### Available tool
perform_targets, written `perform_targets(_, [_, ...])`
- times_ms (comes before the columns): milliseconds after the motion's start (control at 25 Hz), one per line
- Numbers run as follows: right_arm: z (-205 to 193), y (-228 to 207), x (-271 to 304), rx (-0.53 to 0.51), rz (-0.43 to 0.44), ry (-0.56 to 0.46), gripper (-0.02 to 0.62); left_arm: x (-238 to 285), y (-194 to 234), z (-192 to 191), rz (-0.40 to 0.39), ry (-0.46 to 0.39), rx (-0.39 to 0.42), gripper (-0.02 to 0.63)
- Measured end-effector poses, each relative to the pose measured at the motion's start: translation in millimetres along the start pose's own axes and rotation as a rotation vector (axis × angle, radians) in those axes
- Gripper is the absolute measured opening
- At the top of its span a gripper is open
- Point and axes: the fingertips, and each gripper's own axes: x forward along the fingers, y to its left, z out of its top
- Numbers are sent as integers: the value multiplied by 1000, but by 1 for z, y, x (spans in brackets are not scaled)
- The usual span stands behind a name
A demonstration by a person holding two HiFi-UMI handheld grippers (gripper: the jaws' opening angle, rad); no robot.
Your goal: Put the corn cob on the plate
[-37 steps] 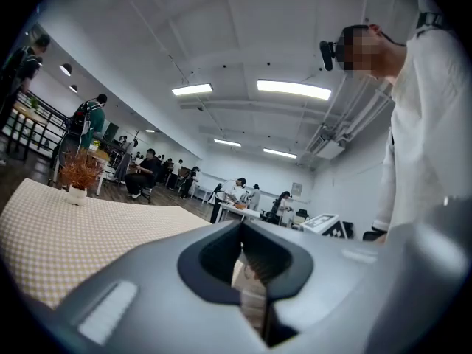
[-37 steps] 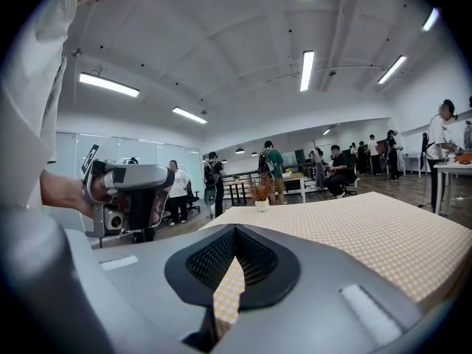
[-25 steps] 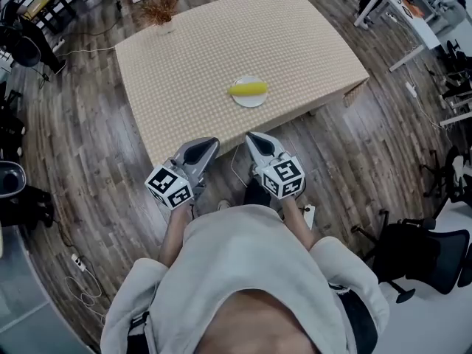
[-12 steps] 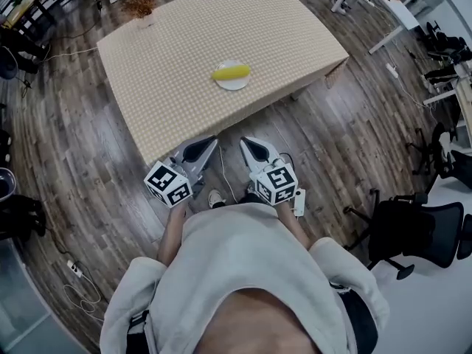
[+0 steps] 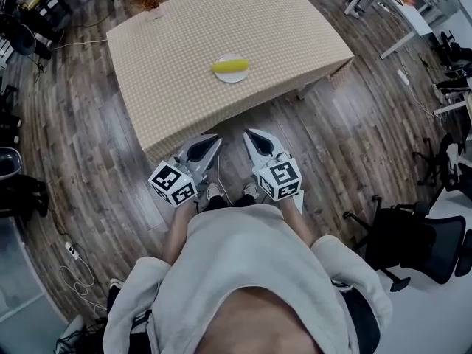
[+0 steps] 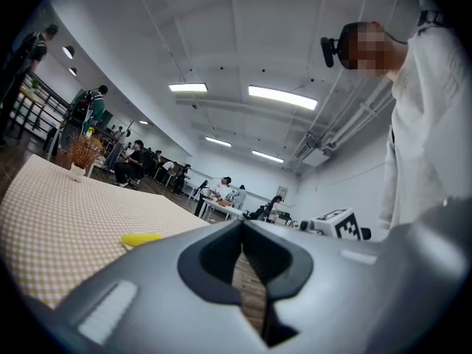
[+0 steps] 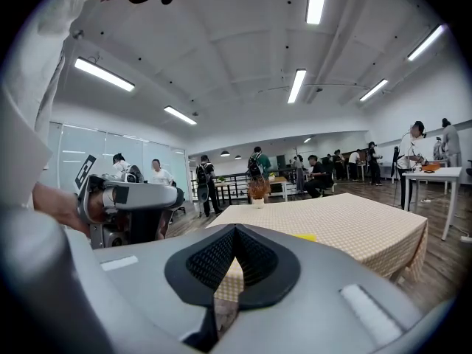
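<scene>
Corn cob [image 5: 230,66] lies across the white plate [image 5: 232,78] on the checked tablecloth [image 5: 184,43], toward the table's near edge. Dark plank floor [image 5: 332,139] surrounds the table, with an office chair [image 5: 420,243] at the near right. Left gripper [image 5: 215,139] and right gripper [image 5: 249,134] hover over the floor, jaws pressed together and empty. The plate sits farther from them than a second ago.

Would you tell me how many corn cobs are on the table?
1. The corn cob lies on the white plate, toward the near edge of the checked table. None seems hidden.
</scene>
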Motion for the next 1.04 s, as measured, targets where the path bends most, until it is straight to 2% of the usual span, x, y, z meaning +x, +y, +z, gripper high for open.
perform_targets(200, [5,-2,-17,-13,25,-15,-3,5,-21,1,25,-3,21,9])
perform_targets(440, [6,-4,-24,-10,42,-20,-3,15,-37,-5,18,6,29,9])
perform_targets(1040, [21,-11,-24,-42,66,-75,-3,29,-43,13,-2,-18,97,9])
